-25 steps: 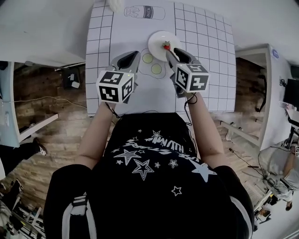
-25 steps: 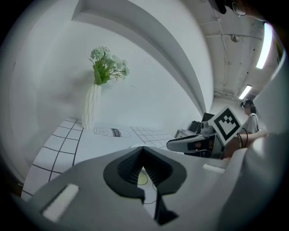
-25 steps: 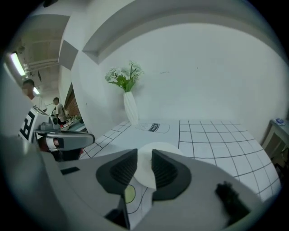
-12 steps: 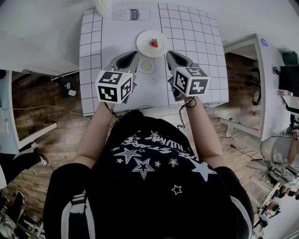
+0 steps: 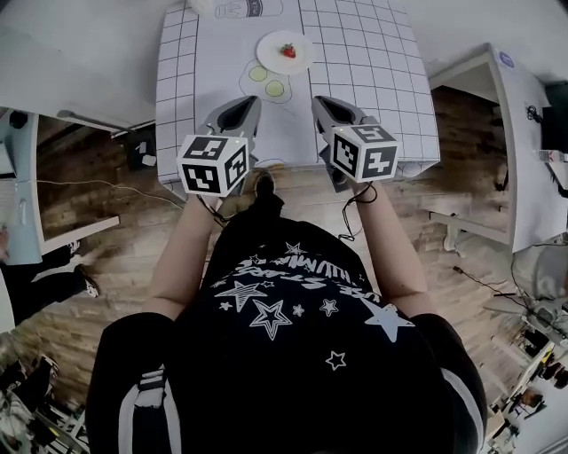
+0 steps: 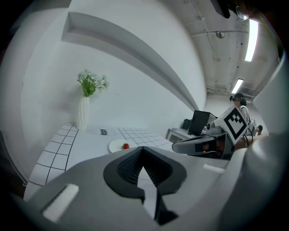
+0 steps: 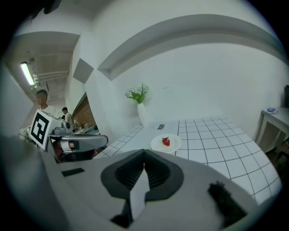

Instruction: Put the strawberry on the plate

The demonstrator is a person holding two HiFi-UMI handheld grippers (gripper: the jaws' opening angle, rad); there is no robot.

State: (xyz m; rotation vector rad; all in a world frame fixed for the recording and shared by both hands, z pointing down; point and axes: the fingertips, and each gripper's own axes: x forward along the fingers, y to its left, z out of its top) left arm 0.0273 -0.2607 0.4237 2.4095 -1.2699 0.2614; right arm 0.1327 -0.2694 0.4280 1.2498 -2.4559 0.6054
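The red strawberry [image 5: 288, 50] lies on the small white plate [image 5: 304, 55] at the far middle of the gridded table. Both grippers hang back over the table's near edge, well short of the plate. My left gripper [image 5: 250, 103] is shut with nothing in it, and so is my right gripper [image 5: 319, 102]. In the left gripper view the jaws of the left gripper [image 6: 143, 149] meet, with the strawberry [image 6: 125, 146] and plate [image 6: 115, 145] far ahead. In the right gripper view the right gripper [image 7: 144, 151] is also closed and empty, and the strawberry [image 7: 166, 141] sits on the plate [image 7: 156, 144] beyond it.
Two fried-egg drawings [image 5: 266, 81] lie on the table sheet just nearer than the plate, and a milk-bottle drawing [image 5: 245, 9] lies at the far edge. A white vase of flowers [image 6: 82, 113] stands at the back by the wall. A side table [image 5: 519, 133] is at the right; below me is wooden floor [image 5: 115, 222].
Both grippers have drawn back from the plate to the table's near edge. The right gripper, at the strawberry a second ago, is now away from it; the strawberry stays on the plate.
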